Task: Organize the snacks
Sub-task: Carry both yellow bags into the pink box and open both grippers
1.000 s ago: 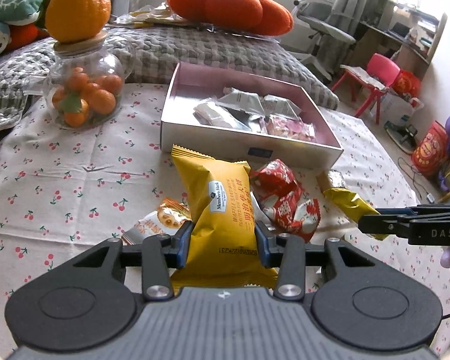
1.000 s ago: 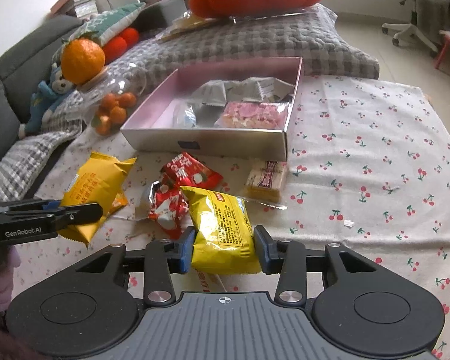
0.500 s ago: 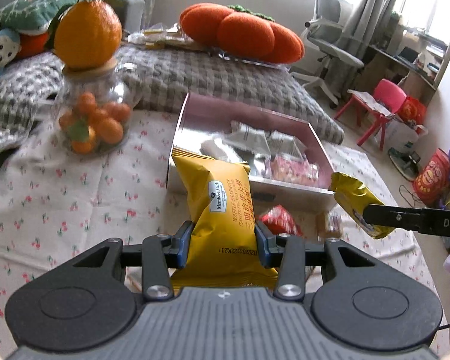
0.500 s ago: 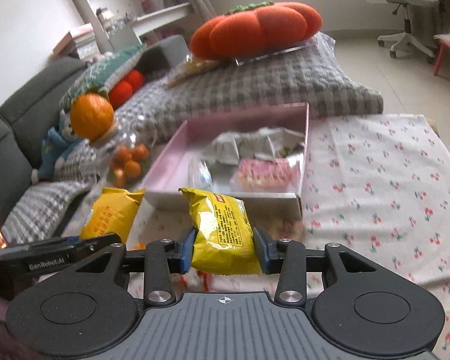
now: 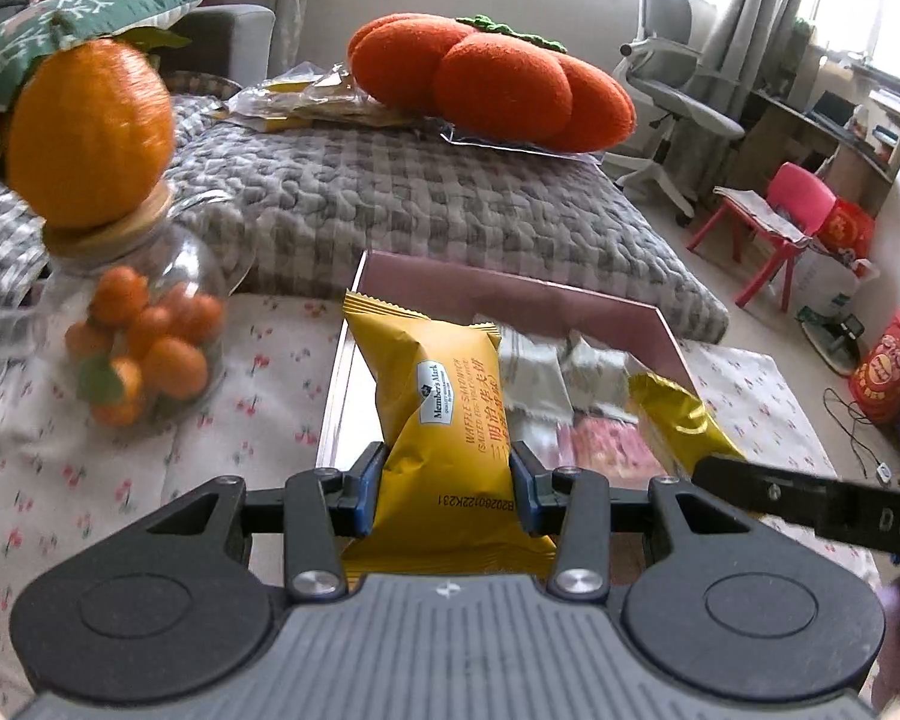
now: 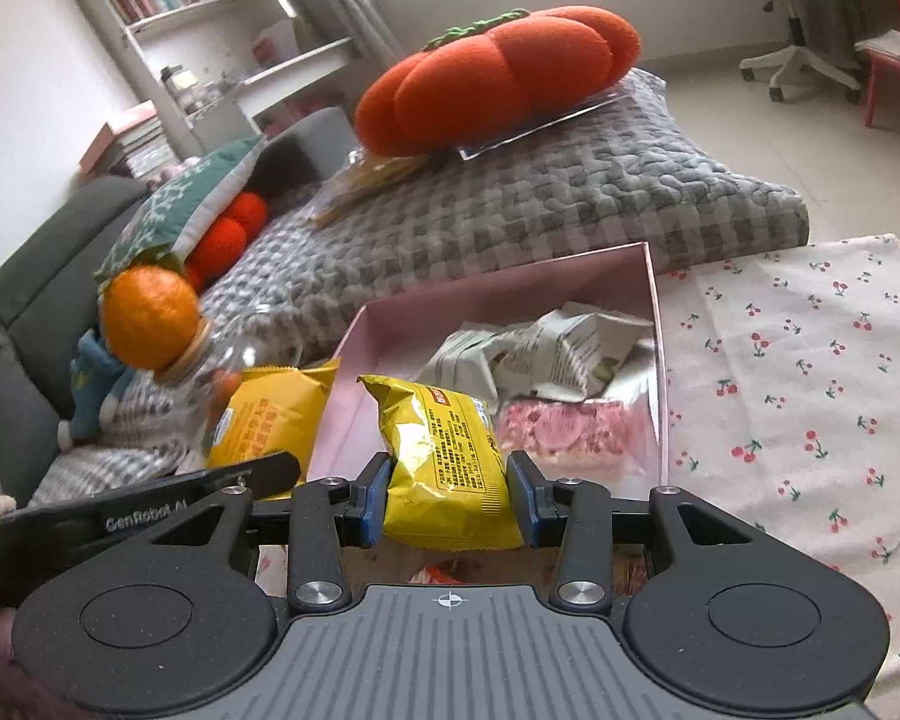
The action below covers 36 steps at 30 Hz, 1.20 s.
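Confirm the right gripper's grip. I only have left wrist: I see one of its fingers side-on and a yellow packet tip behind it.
Observer: The right gripper is shut on a glossy yellow packet, with both pads pressing its sides.
Operator: Where is it relative to the box?
Observer: In the right wrist view the packet overlaps the near left part of the pink box. I cannot tell its height above the box.
Operator: Is there room in there? My own packet blocks the left side.
Observer: The left part of the floor is bare. The grey-white packets sit at the back and a pink packet sits near right.
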Available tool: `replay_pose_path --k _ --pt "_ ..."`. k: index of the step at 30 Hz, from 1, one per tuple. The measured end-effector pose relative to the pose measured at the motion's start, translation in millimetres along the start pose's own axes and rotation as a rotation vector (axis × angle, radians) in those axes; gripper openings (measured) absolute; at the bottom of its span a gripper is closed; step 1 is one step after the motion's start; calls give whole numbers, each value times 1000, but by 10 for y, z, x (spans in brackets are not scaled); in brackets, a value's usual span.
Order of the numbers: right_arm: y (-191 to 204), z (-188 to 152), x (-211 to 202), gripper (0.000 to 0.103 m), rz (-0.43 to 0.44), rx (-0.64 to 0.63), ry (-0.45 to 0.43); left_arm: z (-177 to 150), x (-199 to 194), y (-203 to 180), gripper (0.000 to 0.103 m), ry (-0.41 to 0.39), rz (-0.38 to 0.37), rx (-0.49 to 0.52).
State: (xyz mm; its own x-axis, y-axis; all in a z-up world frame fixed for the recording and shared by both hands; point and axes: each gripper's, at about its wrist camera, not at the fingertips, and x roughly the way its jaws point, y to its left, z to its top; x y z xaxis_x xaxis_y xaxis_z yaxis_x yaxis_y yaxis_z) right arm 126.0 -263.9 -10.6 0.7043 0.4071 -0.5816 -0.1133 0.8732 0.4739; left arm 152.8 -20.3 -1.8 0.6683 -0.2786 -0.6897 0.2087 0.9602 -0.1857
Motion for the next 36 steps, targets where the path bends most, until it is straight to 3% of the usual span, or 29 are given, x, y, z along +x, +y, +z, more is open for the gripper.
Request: replay_pose_path --k 9,19,20,22,23,25,26,36 --pt "-131 25 190 40 -19 31 -8 143 358 -23 39 33 49 68" --pt "-148 -31 310 43 -37 34 5 143 486 -44 40 42 71 121" --pt "-144 -33 306 43 -36 33 2 140 477 -49 42 36 73 125" --pt "-123 -35 296 45 -44 27 -11 136 460 -60 67 34 72 133" --pt "-110 -36 288 48 -47 24 -15 133 448 -61 70 29 70 138" --pt "-90 -37 265 65 -57 20 -28 123 419 -79 71 22 68 155" --pt "-78 -35 248 68 -65 17 -36 116 404 -88 72 26 67 162" --pt "-30 -31 64 76 -67 -5 -45 35 247 -146 79 30 67 166"
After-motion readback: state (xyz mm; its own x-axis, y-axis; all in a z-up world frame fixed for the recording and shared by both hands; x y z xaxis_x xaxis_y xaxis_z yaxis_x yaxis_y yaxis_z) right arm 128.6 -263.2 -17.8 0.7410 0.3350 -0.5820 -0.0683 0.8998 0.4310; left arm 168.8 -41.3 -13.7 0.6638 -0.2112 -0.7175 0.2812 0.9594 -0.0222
